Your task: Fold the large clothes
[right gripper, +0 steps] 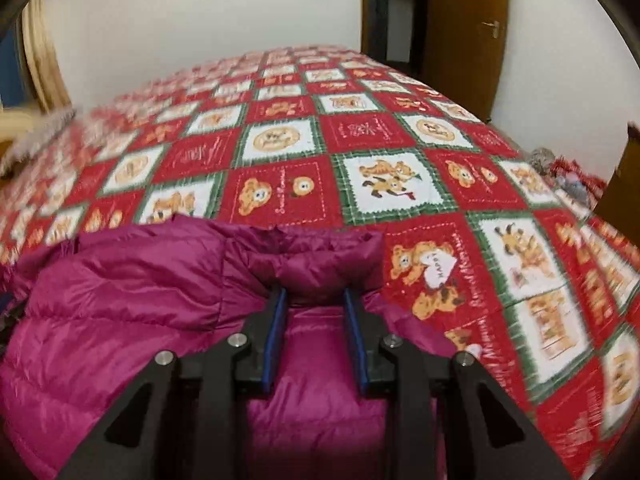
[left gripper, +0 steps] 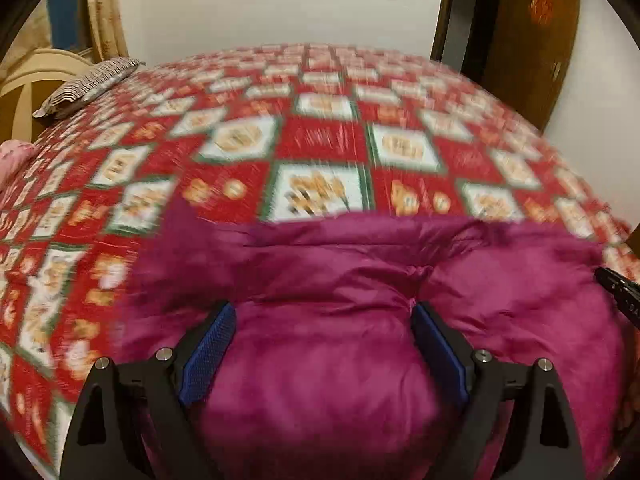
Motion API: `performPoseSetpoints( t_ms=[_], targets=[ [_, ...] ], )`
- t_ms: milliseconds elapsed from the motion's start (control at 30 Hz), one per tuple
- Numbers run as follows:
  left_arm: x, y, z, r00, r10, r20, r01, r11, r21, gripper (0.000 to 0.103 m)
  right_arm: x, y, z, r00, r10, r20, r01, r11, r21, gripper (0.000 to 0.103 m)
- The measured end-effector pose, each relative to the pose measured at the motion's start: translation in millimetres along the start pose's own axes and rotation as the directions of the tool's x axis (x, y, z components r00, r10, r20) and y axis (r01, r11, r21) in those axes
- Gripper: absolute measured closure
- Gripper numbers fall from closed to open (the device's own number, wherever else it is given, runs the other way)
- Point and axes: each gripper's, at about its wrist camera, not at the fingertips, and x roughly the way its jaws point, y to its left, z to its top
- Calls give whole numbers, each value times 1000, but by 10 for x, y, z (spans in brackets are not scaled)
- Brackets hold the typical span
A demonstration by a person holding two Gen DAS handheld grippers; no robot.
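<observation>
Right up close, the left gripper hangs over the magenta puffer jacket, its blue pads spread wide with the padded cloth bulging up between them; released, nothing pinched. This view is smeared with blur, so fine detail on the fabric is hard to read. At the far right edge of the same view, a black tip of the right gripper pokes in beside the jacket.

Over on the right wrist view, the right gripper has its jaws drawn close together, and a raised fold of the jacket sits between the fingertips. Whether the pads truly bite on that fold, I cannot tell, since the cloth bunches just at and beyond the tips.

The jacket itself lies on the near edge of the bed, heaped and quilted, spreading leftward in the right view, its far hem crumpled in a ragged line against the bedspread.

Beyond that, the bedspread runs away in red and white squares edged with green, printed with little bears. A striped pillow rests at the far left corner, by a cream headboard. Behind it all stands a white wall, a curtain at the left, and a brown wooden door with a handle at the right
</observation>
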Motion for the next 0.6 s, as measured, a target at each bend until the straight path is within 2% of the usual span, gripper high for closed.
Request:
performPoseSetpoints(
  t_ms=[33, 67, 133, 267, 400, 500, 600],
  targets=[
    [-235, 120, -10, 999, -24, 47, 25, 999, -23, 13, -162, 18, -7, 999, 9, 41, -9, 1000, 2, 85],
    [-356, 183, -28, 998, -29, 63, 31, 999, -35, 13, -387, 51, -28, 995, 34, 98, -34, 999, -2, 85],
    [-644, 364, -110, 996, -14, 91, 20, 997, -70, 13, -733, 189, -99, 985, 80, 154, -75, 997, -35, 85],
    [-968, 619, -418, 993, 3, 121, 13, 992, -128, 13, -1118, 583, -355, 965, 200, 168, -191, 979, -66, 85],
    [-1053, 738, -741, 993, -20, 118, 47, 973, -225, 13, -1104, 1014, -646, 946, 301, 121, -297, 953, -56, 85],
    [-963, 729, -941, 992, -48, 113, 79, 954, -290, 13, -982, 1264, -751, 947, 310, 89, -304, 950, -74, 85],
    [-777, 721, -1068, 997, -59, 49, 73, 940, -335, 13, -817, 1393, -833, 957, 284, 65, -279, 957, -80, 85]
  ],
)
